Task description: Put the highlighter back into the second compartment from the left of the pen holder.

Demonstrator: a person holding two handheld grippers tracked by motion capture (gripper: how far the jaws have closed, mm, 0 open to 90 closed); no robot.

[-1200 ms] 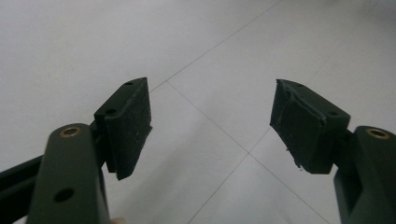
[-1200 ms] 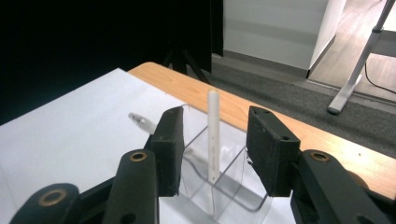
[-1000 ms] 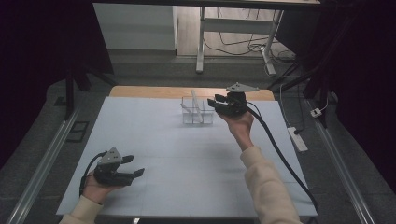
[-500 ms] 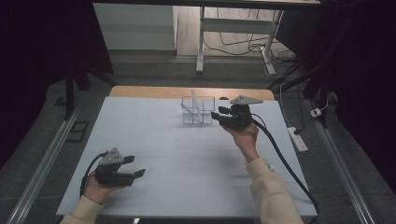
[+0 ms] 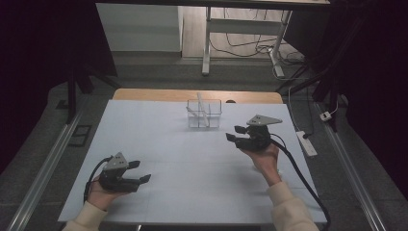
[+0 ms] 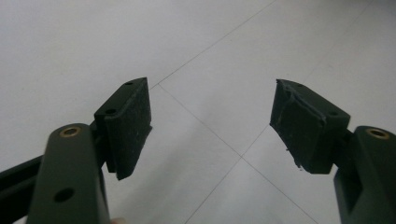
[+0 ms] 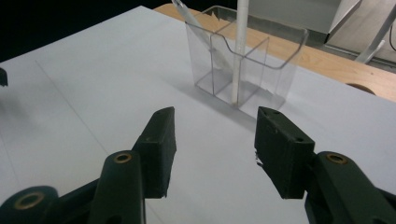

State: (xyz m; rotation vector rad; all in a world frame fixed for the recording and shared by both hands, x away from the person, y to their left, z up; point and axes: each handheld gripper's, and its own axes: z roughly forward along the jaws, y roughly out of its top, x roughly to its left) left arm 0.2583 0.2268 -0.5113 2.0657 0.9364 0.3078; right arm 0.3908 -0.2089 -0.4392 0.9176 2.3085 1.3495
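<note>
Both grippers empty above the white table (image 5: 192,183)

Right gripper (image 5: 236,134) jaws just been opening, nothing between — clear holder (image 7: 243,60) with two white pens (image 7: 241,46) just ahead; left gripper (image 5: 140,172) spread wide.

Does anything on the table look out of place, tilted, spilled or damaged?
Nothing is spilled or broken. The clear plastic divided holder stands upright on the white table. One white pen stands almost straight in it; the other white pen leans diagonally, which seems normal. Both grippers, left and right, are empty.
</note>
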